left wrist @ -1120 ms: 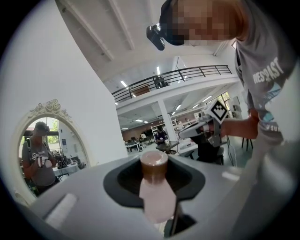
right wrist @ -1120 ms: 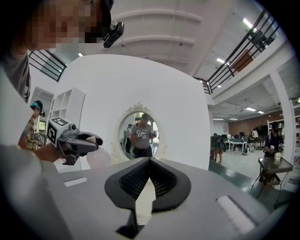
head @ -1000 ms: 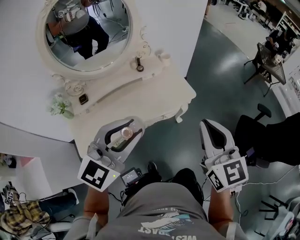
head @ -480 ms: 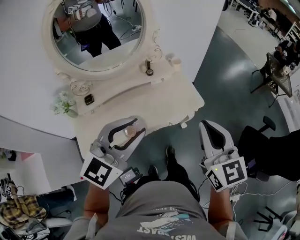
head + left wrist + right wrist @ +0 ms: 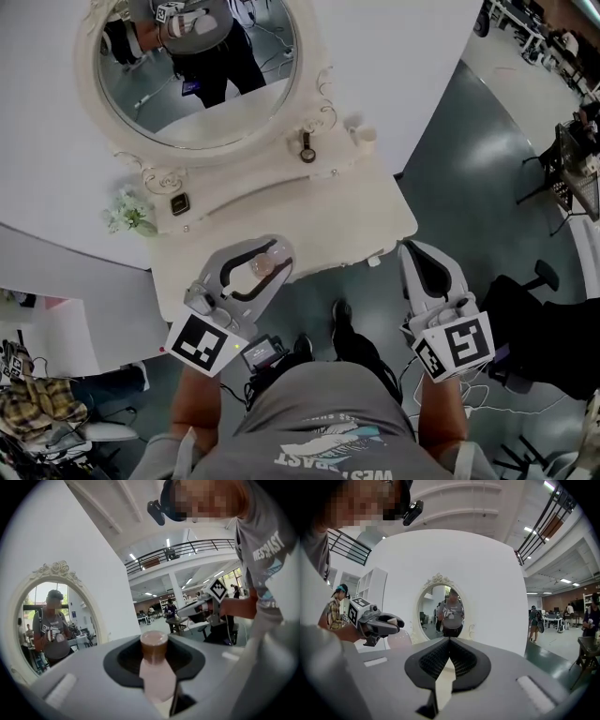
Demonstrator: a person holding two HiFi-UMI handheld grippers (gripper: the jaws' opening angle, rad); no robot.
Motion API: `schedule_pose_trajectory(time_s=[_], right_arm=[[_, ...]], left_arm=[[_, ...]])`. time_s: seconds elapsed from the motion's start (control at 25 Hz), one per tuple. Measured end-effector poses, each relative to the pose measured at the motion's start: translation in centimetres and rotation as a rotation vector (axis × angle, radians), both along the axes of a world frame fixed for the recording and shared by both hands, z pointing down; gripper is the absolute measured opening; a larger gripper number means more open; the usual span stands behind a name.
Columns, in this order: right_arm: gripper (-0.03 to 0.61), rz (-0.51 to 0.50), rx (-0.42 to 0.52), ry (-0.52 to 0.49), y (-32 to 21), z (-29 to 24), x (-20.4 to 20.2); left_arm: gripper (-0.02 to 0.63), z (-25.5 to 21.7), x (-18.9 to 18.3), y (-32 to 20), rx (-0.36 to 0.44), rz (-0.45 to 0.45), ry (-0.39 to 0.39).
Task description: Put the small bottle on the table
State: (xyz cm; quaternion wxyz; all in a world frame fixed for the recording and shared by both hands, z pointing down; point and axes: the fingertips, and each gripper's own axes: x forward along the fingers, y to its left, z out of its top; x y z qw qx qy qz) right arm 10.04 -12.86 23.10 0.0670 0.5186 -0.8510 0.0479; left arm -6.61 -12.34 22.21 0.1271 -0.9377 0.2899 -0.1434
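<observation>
**A:** The jaws of the left gripper [image 5: 270, 261] stand partway apart and are clamped on the small bottle [image 5: 157, 679]. It has a pale pink body and a brown cap, and as far as I can judge it is roughly upright. The right gripper [image 5: 450, 641] has its jaws pressed together with nothing between them.

**B:** So where is the bottle, measured against the bench [image 5: 314, 211]?

**A:** In the head view it sits over the bench's near edge, held in the air and not resting on anything. The right gripper is off to the side over the floor, well apart from it.

**B:** Then this is the carry — bottle in hand, placing not yet done?

**A:** That's my reading. The grasp looks settled, and what's left is the set-down.

**B:** What does the next move call for?

**A:** I'd bring the bottle further in over the bare white top, since the edge is a poor spot. The middle is free. The oval mirror [image 5: 244, 103], the flower sprig [image 5: 127, 214] and the small items sit along the back. Then lower it until the base meets the surface, keep it vertical, and only then spread the jaws — a tilted release could tip it.
</observation>
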Motion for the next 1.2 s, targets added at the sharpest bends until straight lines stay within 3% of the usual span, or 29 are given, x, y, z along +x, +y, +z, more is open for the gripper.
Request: schedule_pose_trajectory(time_s=[0.08,0.2,0.32,1.2], right_arm=[[0.002,-0.012,-0.006,-0.001,-1.3,0.3,0.4],[0.002,-0.029,-0.021,-0.002,-3.3,0.9,0.9],[0.002,-0.044,-0.042,-0.004,-5.1,1.7,1.3],[0.002,-0.087,-0.209,-0.005,-14.8,11.3,3.2]], left_arm=[[0.118,0.3,0.4,-1.2,0.006,-0.005,-0.007],[0.118,1.5,0.5,-3.2,-0.095,-0.082,0.035],[0.118,2.5,0.9,-5.1,-0.136,-0.116,0.050],[0.118,13.6,2.7,-17.1,-0.295,-0.182,0.059]])
